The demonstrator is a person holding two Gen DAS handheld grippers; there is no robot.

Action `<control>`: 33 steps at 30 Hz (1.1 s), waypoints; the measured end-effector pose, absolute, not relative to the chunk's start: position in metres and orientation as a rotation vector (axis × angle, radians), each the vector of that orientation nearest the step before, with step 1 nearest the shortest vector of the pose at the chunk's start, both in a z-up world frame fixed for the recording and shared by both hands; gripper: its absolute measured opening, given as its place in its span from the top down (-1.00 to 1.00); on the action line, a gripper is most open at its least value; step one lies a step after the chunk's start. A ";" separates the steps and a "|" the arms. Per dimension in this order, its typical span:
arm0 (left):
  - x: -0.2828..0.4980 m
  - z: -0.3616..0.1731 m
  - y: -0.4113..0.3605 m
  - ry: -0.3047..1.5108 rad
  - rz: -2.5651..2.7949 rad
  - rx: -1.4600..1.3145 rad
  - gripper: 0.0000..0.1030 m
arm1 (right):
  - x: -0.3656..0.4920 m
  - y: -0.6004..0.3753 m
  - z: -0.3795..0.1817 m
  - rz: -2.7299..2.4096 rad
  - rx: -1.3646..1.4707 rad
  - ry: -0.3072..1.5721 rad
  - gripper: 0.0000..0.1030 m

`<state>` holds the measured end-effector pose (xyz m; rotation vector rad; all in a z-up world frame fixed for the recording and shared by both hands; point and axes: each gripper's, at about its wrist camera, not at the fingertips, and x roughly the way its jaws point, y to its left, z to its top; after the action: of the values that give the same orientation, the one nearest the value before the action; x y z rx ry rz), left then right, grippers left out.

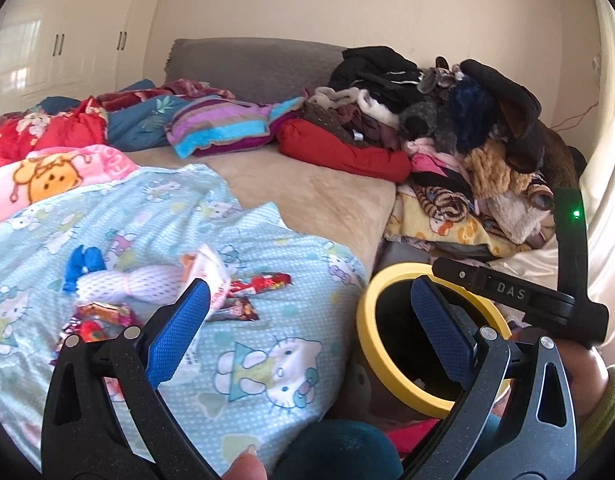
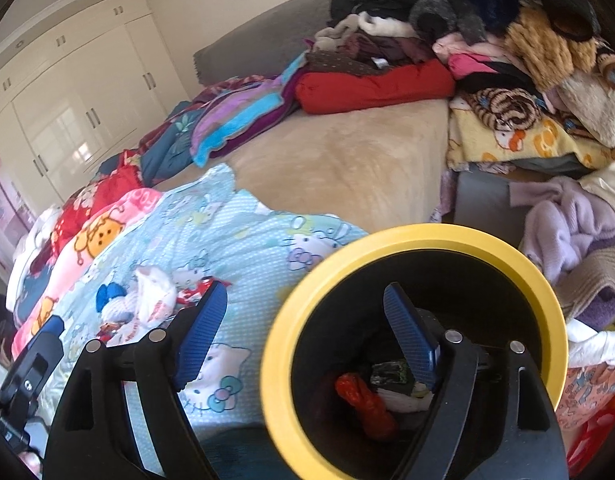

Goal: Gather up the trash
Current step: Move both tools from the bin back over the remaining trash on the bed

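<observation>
several wrappers left: snack wrappers (image 1: 243, 292) lie loose on the blue cartoon sheet (image 1: 267, 360), at about ten o'clock from the left gripper (image 1: 311, 320).
bed (image 2: 347, 160): bare beige stretch at twelve o'clock, clothes heap (image 2: 487, 40) beyond at one to two o'clock.
bin (image 2: 387, 240): yellow rim, just beside the bed edge at three o'clock; already holds a red bag (image 2: 363, 404) and scraps, so the job looks partly done.
right gripper (image 2: 311, 324): over the bin, jaws wide apart, nothing between.
left gripper: jaws apart, empty.
room: clear path from sheet to bin; clutter crowds the bin's far side.
</observation>
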<state>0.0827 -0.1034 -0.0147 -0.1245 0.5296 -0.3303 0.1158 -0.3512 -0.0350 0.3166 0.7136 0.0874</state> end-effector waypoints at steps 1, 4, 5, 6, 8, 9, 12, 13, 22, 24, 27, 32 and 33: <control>0.082 -0.014 -0.100 0.526 -0.324 -0.127 -0.80 | 0.116 -0.347 -0.034 0.095 0.309 0.712 -0.53; 0.081 -0.013 -0.091 0.520 -0.304 -0.138 -0.80 | 0.115 -0.336 -0.032 0.117 0.296 0.710 -0.53; 0.081 -0.013 -0.087 0.518 -0.297 -0.142 -0.80 | 0.115 -0.332 -0.031 0.126 0.290 0.711 -0.53; 0.081 -0.013 -0.084 0.516 -0.291 -0.145 -0.80 | 0.115 -0.328 -0.031 0.131 0.285 0.712 -0.53; 0.080 -0.012 -0.077 0.513 -0.277 -0.151 -0.80 | 0.115 -0.320 -0.029 0.146 0.271 0.713 -0.53; 0.080 -0.012 -0.075 0.511 -0.271 -0.153 -0.80 | 0.114 -0.317 -0.029 0.151 0.265 0.714 -0.53; 0.079 -0.011 -0.066 0.507 -0.251 -0.162 -0.80 | 0.112 -0.304 -0.027 0.173 0.243 0.713 -0.53; 0.079 -0.011 -0.062 0.505 -0.243 -0.165 -0.80 | 0.112 -0.299 -0.026 0.181 0.235 0.713 -0.54; 0.079 -0.010 -0.025 0.494 -0.163 -0.187 -0.80 | 0.108 -0.255 -0.027 0.264 0.172 0.723 -0.54; 0.079 -0.010 -0.016 0.493 -0.146 -0.191 -0.80 | 0.107 -0.245 -0.028 0.283 0.160 0.723 -0.54; 0.078 -0.011 -0.003 0.493 -0.122 -0.200 -0.80 | 0.105 -0.232 -0.029 0.306 0.151 0.723 -0.54; 0.078 -0.016 0.021 0.500 -0.076 -0.214 -0.80 | 0.103 -0.206 -0.032 0.355 0.137 0.729 -0.54; 0.078 -0.017 0.025 0.502 -0.070 -0.219 -0.80 | 0.103 -0.202 -0.033 0.361 0.132 0.732 -0.54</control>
<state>0.0780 0.0251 -0.0175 -0.2185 0.5018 -0.0698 0.1026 -0.2016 -0.0331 0.1322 0.7319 0.3615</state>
